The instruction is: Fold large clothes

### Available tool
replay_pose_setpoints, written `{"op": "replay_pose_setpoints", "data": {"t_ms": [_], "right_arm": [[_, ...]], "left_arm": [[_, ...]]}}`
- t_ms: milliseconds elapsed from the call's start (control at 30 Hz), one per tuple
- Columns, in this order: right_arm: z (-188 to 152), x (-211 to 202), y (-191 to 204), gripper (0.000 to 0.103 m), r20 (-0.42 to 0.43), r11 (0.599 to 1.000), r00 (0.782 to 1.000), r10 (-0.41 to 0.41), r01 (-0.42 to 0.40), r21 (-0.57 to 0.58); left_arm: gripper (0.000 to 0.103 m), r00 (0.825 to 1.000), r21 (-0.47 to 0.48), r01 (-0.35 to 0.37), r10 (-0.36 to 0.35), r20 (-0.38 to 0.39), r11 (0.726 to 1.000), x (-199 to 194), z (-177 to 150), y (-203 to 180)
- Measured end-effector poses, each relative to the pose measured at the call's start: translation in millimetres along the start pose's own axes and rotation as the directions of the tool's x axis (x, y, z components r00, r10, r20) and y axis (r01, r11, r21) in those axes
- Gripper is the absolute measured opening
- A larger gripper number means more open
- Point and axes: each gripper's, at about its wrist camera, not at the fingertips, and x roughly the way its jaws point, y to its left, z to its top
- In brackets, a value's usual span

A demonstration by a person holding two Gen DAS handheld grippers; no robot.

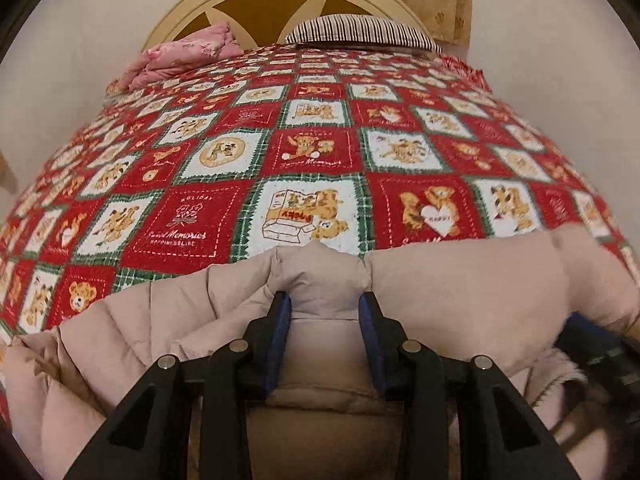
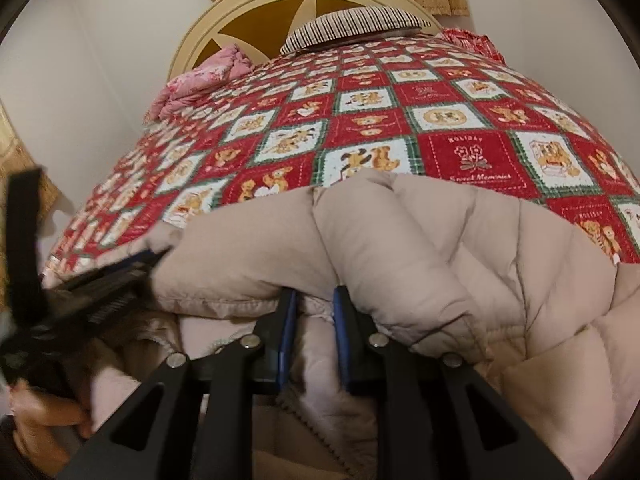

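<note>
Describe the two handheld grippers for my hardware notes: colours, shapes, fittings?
Both match. The left gripper and right gripper each have matte black angular fingers with triangular cut-outs, round silver pivot pins and flat blue pads on the inner faces. No cables or markings show. No sleeve is visible.

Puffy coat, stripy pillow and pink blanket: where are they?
puffy coat (image 2: 420,240): right wrist view, on a quilted panel in the middle.
stripy pillow (image 1: 360,30): left wrist view, on its striped top by the headboard.
pink blanket (image 1: 180,56): left wrist view, on the crumpled flowery fabric.
</note>
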Motion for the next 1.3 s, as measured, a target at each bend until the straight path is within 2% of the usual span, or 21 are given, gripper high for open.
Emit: {"op": "replay_pose_setpoints", "data": {"t_ms": [33,67,100,167,200,233,267,300,333,400,467,567,667,767,833,933,1000,1067,1167,1233,1300], "right_arm": [[1.7,-6.2,-3.7,0.021,0.001,0.999,1.0,0.017,-0.017,0.039],[3.5,-12.7,-7.4,0.026,0.013,0.997,0.999,0.03,-0.031,0.074],[6.8,-25.0,-11.1,0.028,0.052,0.991,0.997,0.058,-0.063,0.118],[18.1,-44.5,-9.5,0.028,0.127,0.987,0.991,0.052,-0.07,0.144],[23.8,-47.7,-5.6,0.029,0.139,0.99,0.99,0.038,-0.057,0.13],[30.8,-47.8,0.1,0.034,0.142,0.994,0.99,0.015,-0.031,0.108],[39.7,-40.3,8.2,0.045,0.11,0.998,0.994,-0.012,0.005,0.065],[44.3,-29.8,14.3,0.048,0.071,0.998,0.996,-0.052,0.05,0.027],[45.8,-20.8,17.3,0.049,0.04,0.996,0.995,-0.094,0.094,0.002],[40.5,4.3,16.7,0.046,-0.03,0.977,0.978,-0.205,0.203,-0.061],[27.7,18.2,9.9,0.046,-0.053,0.977,0.979,-0.198,0.192,-0.093],[20.5,18.3,8.2,0.046,-0.025,0.972,0.976,-0.216,0.213,-0.104],[15.6,22.5,16.4,0.046,-0.001,0.948,0.96,-0.281,0.277,-0.157],[15.3,27.1,20.7,0.046,0.003,0.933,0.95,-0.312,0.308,-0.185],[15.1,26.3,17.5,0.046,0.008,0.94,0.955,-0.297,0.294,-0.176],[13.4,24.5,10.8,0.046,0.011,0.957,0.967,-0.254,0.253,-0.141],[13.4,25.2,12.1,0.046,0.016,0.958,0.968,-0.251,0.251,-0.141],[13.1,24.3,11.4,0.046,0.019,0.96,0.969,-0.246,0.246,-0.136],[13.3,23.4,10.5,0.046,0.022,0.963,0.972,-0.236,0.237,-0.127],[13.1,23.1,10.1,0.046,0.024,0.965,0.973,-0.232,0.233,-0.123],[12.4,23.3,10.2,0.046,0.022,0.964,0.972,-0.234,0.235,-0.126]], "left_arm": [[0.037,1.0,0.002,-0.003,0.003,-0.002,1.0,1.2,0.5,-0.1],[0.037,1.0,0.0,-0.003,0.003,-0.004,1.0,2.7,1.5,0.2],[0.037,1.0,-0.001,-0.003,0.003,-0.004,1.0,2.3,1.6,0.7],[0.037,1.0,0.004,-0.008,0.008,-0.004,1.0,2.2,1.2,0.1],[0.037,1.0,0.007,-0.011,0.011,-0.004,1.0,2.0,0.8,-0.4],[0.037,1.0,0.011,-0.017,0.017,-0.004,1.0,1.9,0.7,-1.2],[0.037,1.0,0.017,-0.022,0.022,-0.004,1.0,1.8,0.5,-2.2],[0.037,1.0,0.019,-0.024,0.025,-0.004,1.0,1.6,0.4,-2.4],[0.037,1.0,0.019,-0.023,0.023,-0.004,1.0,1.7,0.6,-2.0],[0.038,1.0,0.015,-0.016,0.016,0.001,1.0,1.2,0.5,-2.1],[0.038,1.0,0.016,-0.015,0.015,0.001,1.0,1.4,0.6,-2.8],[0.038,1.0,0.025,-0.025,0.025,0.002,0.999,0.7,0.2,-3.7],[0.038,1.0,0.031,-0.031,0.031,0.0,0.999,-0.1,0.7,-4.2],[0.038,0.999,0.049,-0.049,0.049,-0.001,0.998,-1.6,1.5,-8.0],[0.038,0.999,0.058,-0.051,0.051,-0.001,0.997,-4.4,2.9,-9.9],[0.038,0.999,0.056,0.013,-0.015,0.03,0.998,-24.3,9.5,-10.4],[0.038,0.988,0.012,0.124,-0.125,0.093,0.992,-48.0,17.5,-11.2],[0.038,0.974,-0.008,0.204,-0.202,0.104,0.979,-55.5,24.2,-20.6],[0.038,0.972,0.013,0.234,-0.234,0.014,0.972,-36.8,21.8,-41.6],[0.038,0.978,0.042,0.201,-0.198,-0.061,0.979,-13.1,7.4,-51.9],[0.038,0.971,-0.023,0.229,-0.23,-0.064,0.973,-5.0,5.0,-42.9]]}}
